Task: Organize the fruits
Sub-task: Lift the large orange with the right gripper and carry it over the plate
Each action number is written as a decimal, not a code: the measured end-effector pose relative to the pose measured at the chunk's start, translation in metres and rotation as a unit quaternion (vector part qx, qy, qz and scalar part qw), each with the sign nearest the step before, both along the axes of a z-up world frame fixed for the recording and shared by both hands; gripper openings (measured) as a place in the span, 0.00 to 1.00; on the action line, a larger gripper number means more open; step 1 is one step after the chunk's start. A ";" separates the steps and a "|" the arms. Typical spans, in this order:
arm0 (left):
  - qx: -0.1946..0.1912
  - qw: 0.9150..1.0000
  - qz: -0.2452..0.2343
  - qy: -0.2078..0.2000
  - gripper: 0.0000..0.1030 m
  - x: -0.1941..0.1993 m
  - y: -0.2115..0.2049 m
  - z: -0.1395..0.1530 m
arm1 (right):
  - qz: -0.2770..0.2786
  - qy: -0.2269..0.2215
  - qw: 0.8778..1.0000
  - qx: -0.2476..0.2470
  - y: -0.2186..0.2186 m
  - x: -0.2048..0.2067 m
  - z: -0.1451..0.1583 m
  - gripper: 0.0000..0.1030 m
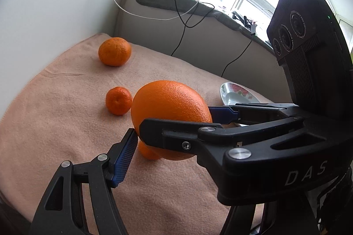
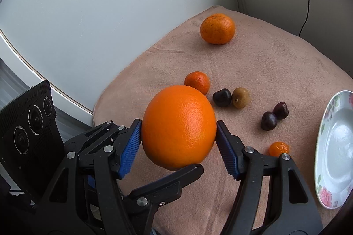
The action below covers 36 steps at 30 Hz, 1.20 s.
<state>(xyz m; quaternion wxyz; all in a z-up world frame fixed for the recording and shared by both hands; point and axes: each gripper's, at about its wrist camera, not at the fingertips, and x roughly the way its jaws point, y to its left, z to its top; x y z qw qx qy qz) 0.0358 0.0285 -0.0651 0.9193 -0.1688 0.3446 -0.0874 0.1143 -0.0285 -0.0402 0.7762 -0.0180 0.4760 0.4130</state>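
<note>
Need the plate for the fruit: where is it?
In the right wrist view the plate lies empty at the cloth's right edge, nearest the dark cherries.

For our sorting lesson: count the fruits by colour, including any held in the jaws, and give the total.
Orange fruits: 4
Dark purple fruits: 3
Olive-brown fruit: 1
Total: 8

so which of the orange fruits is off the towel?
The big orange, clamped between both grippers' pads. The tangerine and the two smaller ones lie on the towel.
</note>
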 end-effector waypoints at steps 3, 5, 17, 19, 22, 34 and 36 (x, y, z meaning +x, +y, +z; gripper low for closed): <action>0.003 1.000 -0.018 -0.005 0.66 0.006 -0.016 0.004 | -0.022 -0.003 1.000 0.005 -0.023 0.002 0.002 0.67; 0.005 0.999 -0.032 -0.008 0.66 0.012 -0.028 0.008 | -0.038 -0.004 0.999 0.009 -0.039 0.005 0.003 0.67; 0.007 0.994 -0.111 -0.009 0.66 0.045 -0.096 0.010 | -0.131 0.003 0.991 0.024 -0.124 0.017 -0.002 0.67; 0.007 0.993 -0.122 -0.006 0.66 0.050 -0.106 0.009 | -0.144 0.004 0.989 0.026 -0.135 0.020 -0.004 0.67; 0.007 0.991 -0.137 0.000 0.66 0.058 -0.121 0.007 | -0.162 0.009 0.986 0.027 -0.149 0.023 -0.009 0.67; 0.023 0.985 -0.171 0.016 0.66 0.067 -0.156 -0.003 | -0.191 0.029 0.981 0.028 -0.183 0.030 -0.027 0.67; 0.028 0.984 -0.173 0.017 0.66 0.069 -0.159 -0.005 | -0.193 0.032 0.980 0.027 -0.185 0.032 -0.030 0.67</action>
